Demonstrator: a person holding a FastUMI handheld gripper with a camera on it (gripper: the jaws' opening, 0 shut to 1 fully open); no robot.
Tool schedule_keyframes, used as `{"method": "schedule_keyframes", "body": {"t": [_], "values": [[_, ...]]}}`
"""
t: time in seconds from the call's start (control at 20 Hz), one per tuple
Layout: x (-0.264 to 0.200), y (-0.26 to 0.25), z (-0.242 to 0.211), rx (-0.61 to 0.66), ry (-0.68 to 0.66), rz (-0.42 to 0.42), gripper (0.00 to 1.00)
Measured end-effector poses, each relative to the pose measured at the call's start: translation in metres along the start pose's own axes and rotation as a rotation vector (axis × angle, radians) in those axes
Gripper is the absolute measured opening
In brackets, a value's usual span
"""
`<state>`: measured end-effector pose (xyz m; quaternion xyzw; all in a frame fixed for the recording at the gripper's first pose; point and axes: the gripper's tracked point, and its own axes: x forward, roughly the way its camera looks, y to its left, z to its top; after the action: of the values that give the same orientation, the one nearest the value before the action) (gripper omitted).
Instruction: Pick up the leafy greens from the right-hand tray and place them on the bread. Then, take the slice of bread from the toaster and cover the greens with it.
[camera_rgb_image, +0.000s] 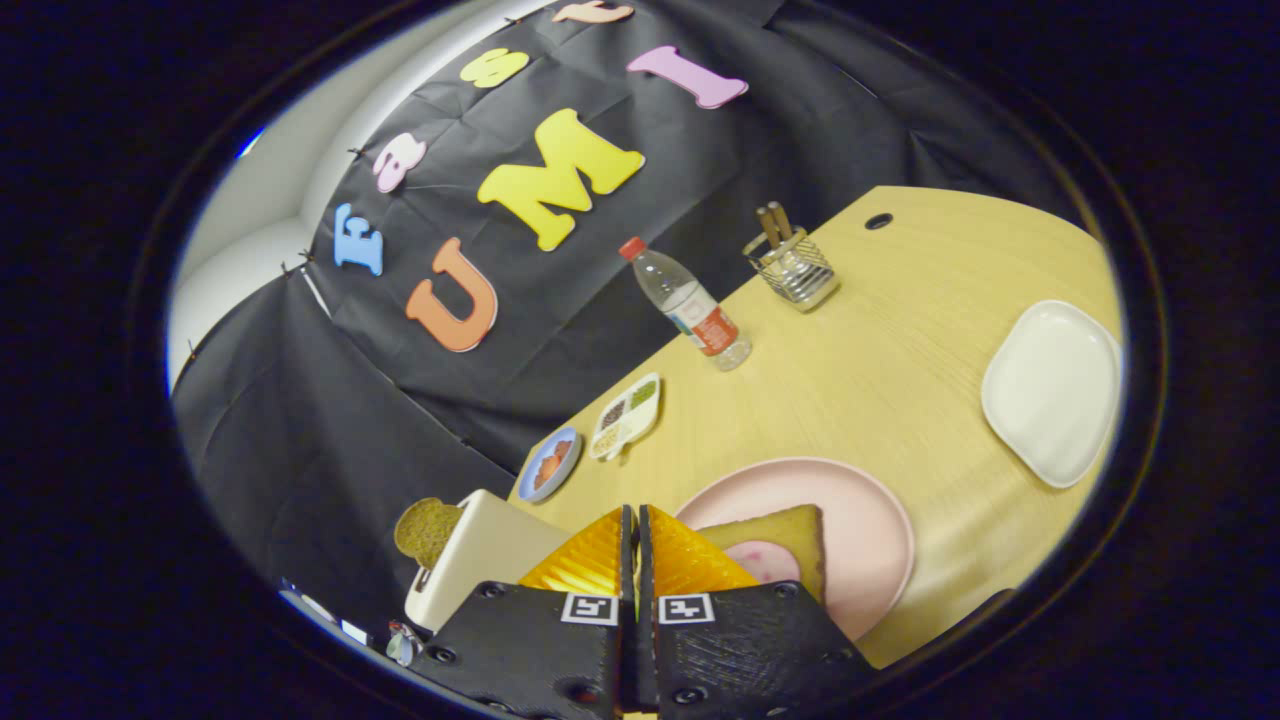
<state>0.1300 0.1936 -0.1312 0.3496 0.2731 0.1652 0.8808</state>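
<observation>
Gripper (636, 520): fingers pressed together tip to tip, no gap visible, nothing held between them. View is tilted, so the wooden table (900, 330) runs diagonally.

Pink plate (880, 540) lies just ahead of the fingers and to their right. On it, a slice of bread (790, 535) with a round pink slice of meat (765, 560) on top; both partly hidden behind the right finger. No greens visible on this bread.

Toaster (480, 550), cream-coloured, sits just left of the fingers. A second bread slice (425, 528) sticks out of its slot.

White tray (1050, 390) is well apart from the fingers, beyond the pink plate and to the right; its surface looks bare. Cannot tell where the leafy greens are.

Beyond the fingers along the table's far edge: small blue dish (550, 463) with brownish food, white divided dish (627, 415) with small portions, plastic water bottle (688, 303) with red cap, wire holder (795, 265) with two brown handles standing in it.
</observation>
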Motion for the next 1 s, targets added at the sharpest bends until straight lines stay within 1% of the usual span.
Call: {"method": "schedule_keyframes", "body": {"t": [0.1,0.2,0.45,0.6,0.65,0.75,0.8,1.0], "values": [[-0.002,-0.021,0.006,-0.035,-0.025,-0.055,0.0],[-0.002,-0.04,0.007,-0.103,-0.047,-0.116,0.0],[0.0,-0.058,-0.004,-0.221,-0.05,-0.186,0.01],[-0.006,-0.061,-0.003,-0.319,-0.067,-0.217,0.36],[-0.012,-0.066,0.001,-0.362,-0.09,-0.251,0.55],[-0.021,-0.062,0.012,-0.424,-0.156,-0.283,0.93],[-0.028,-0.056,0.017,-0.443,-0.187,-0.288,0.95],[-0.052,-0.014,0.034,-0.508,-0.318,-0.287,0.96]]}}
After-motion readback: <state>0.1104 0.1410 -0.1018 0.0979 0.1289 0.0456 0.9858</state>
